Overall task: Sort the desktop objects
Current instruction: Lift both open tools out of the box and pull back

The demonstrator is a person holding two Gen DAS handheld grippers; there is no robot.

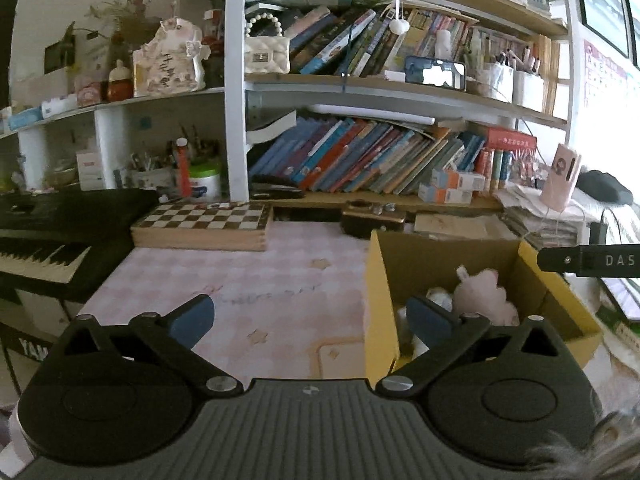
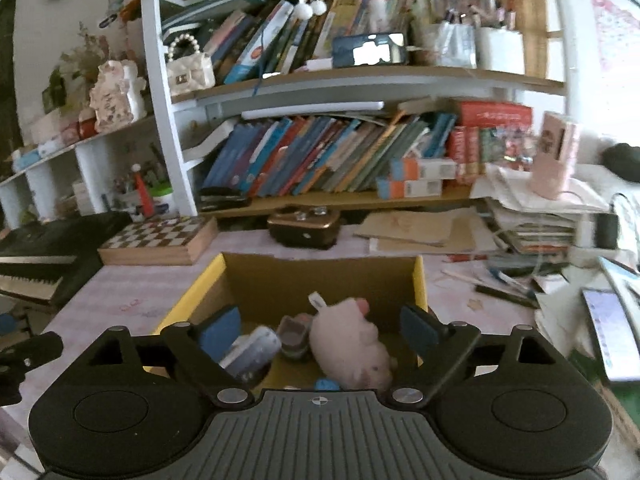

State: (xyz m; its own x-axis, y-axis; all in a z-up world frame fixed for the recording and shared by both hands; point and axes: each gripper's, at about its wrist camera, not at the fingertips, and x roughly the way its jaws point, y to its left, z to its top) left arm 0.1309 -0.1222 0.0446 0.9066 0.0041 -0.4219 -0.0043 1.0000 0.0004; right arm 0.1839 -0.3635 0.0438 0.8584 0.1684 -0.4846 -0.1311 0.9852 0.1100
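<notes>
A yellow cardboard box (image 2: 419,280) stands on the pink desk and holds a pink plush pig (image 2: 348,344), a clear case (image 2: 252,350) and a small jar (image 2: 294,334). My right gripper (image 2: 320,330) is open and empty, just above the box's near side, with the pig between its fingers' line of sight. In the left wrist view the box (image 1: 378,280) is on the right and the pig (image 1: 486,296) lies inside. My left gripper (image 1: 310,316) is open and empty over the desk, its right finger over the box's left wall.
A chessboard box (image 1: 204,224) lies at the back left beside a black keyboard (image 1: 44,240). A dark brown case (image 2: 304,226) sits behind the box. Papers, pens and a tablet (image 2: 608,332) crowd the right side. Bookshelves (image 1: 360,156) rise behind.
</notes>
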